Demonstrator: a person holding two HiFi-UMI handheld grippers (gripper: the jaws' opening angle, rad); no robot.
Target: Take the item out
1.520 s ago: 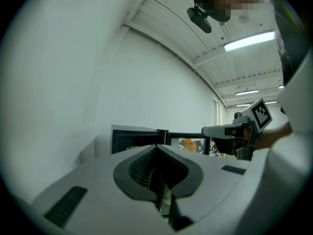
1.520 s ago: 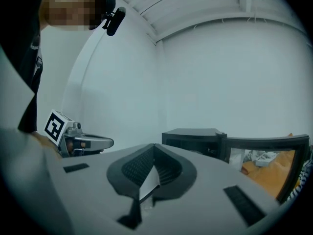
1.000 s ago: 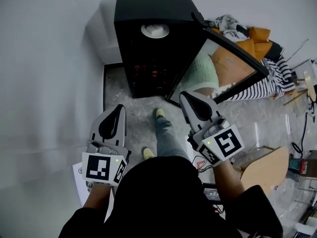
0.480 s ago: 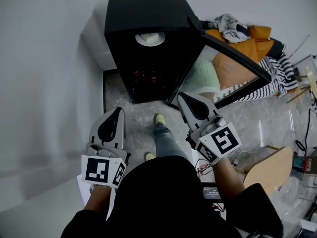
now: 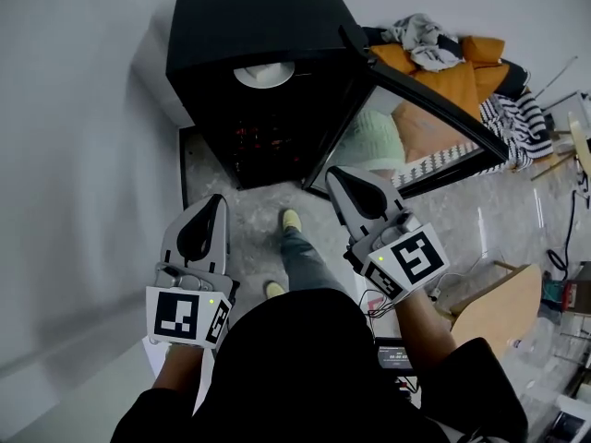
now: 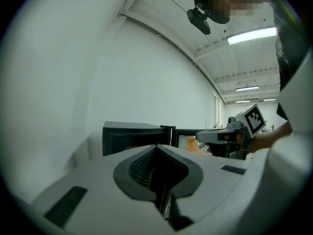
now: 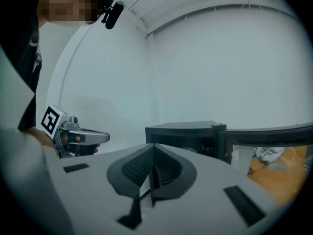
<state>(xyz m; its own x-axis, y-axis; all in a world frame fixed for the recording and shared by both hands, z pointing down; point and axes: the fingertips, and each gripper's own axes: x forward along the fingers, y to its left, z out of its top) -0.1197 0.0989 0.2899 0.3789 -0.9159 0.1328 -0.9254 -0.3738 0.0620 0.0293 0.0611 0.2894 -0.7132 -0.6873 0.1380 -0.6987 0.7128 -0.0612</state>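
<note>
both grippers level, jaws together, facing open cabinet (image 5: 259,72)

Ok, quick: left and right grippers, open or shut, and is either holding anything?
Left gripper: closed, holding nothing.
Right gripper: closed, holding nothing.

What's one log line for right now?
black cabinet: door open | white item: inside, untouched | left gripper: jaws shut, empty | right gripper: jaws shut, empty | both: short of cabinet
</note>
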